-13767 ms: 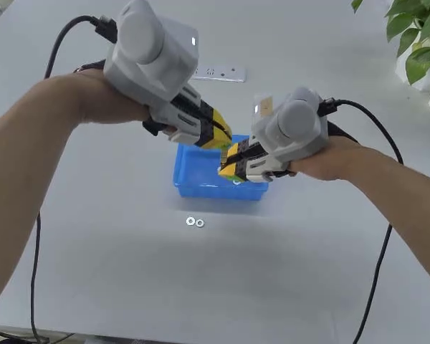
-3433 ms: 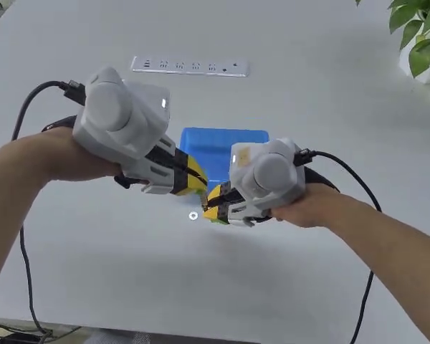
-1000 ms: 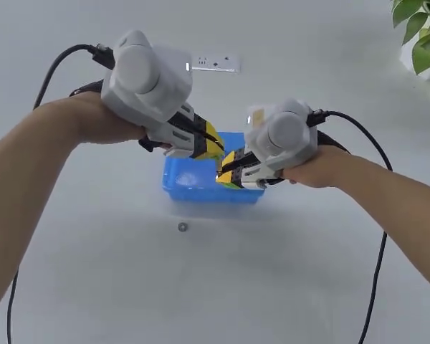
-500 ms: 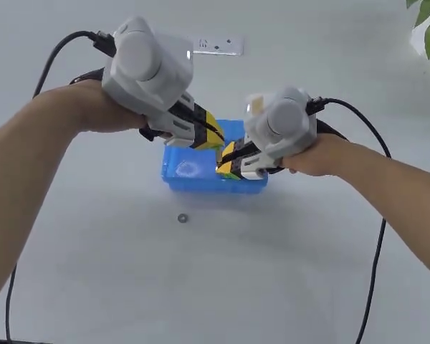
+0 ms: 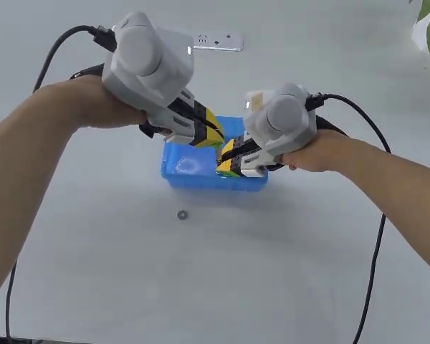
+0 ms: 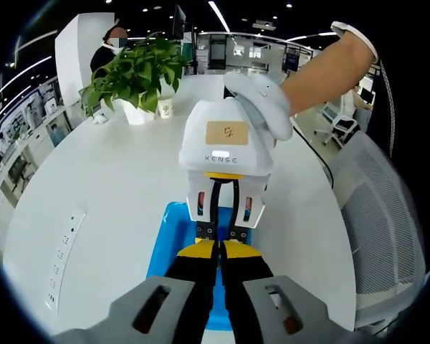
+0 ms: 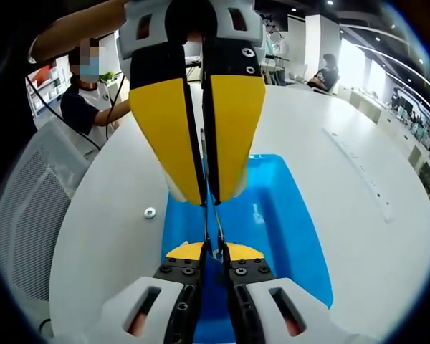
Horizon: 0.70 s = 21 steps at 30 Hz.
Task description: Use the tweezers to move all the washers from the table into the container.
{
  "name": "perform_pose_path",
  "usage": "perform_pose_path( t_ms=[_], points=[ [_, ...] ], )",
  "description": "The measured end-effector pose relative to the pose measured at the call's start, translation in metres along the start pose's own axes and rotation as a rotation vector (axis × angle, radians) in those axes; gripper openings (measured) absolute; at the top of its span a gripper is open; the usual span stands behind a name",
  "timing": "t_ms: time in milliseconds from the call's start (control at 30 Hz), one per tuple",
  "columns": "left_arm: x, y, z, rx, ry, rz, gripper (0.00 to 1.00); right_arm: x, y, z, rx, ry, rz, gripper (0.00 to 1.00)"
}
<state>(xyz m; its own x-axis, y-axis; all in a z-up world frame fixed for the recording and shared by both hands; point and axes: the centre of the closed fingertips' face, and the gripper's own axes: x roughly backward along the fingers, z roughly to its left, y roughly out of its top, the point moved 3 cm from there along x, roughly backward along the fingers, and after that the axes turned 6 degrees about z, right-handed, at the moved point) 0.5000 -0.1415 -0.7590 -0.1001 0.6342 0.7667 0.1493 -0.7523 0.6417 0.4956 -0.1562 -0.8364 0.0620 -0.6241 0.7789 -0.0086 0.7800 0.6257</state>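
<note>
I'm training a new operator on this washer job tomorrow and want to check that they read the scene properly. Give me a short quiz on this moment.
1. True or false: the washer lies inside the blue container.
2. What do the jaws of the right gripper hold? A) the tweezers B) a cable C) nothing
3. In the head view, how many washers lie on the table, outside the container?

Key: 1 false, it lies on the table in front of the container. 2 A. 3 one.
</note>
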Motion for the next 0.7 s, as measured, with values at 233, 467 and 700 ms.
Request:
perform_pose_path(
  t_ms=[233,467,700],
  points=[
    [0.005,0.003,-0.002,-0.004,0.005,0.001,0.05,0.004,0.003,0.000,0.007,-0.009,-0.001,0.11],
    [0.012,0.008,-0.005,-0.018,0.016,0.006,0.05,0.011,0.008,0.000,0.017,-0.020,-0.004,0.11],
    [0.021,0.016,-0.009,-0.030,0.029,0.005,0.05,0.020,0.014,0.002,0.028,-0.036,-0.008,0.11]
  ],
)
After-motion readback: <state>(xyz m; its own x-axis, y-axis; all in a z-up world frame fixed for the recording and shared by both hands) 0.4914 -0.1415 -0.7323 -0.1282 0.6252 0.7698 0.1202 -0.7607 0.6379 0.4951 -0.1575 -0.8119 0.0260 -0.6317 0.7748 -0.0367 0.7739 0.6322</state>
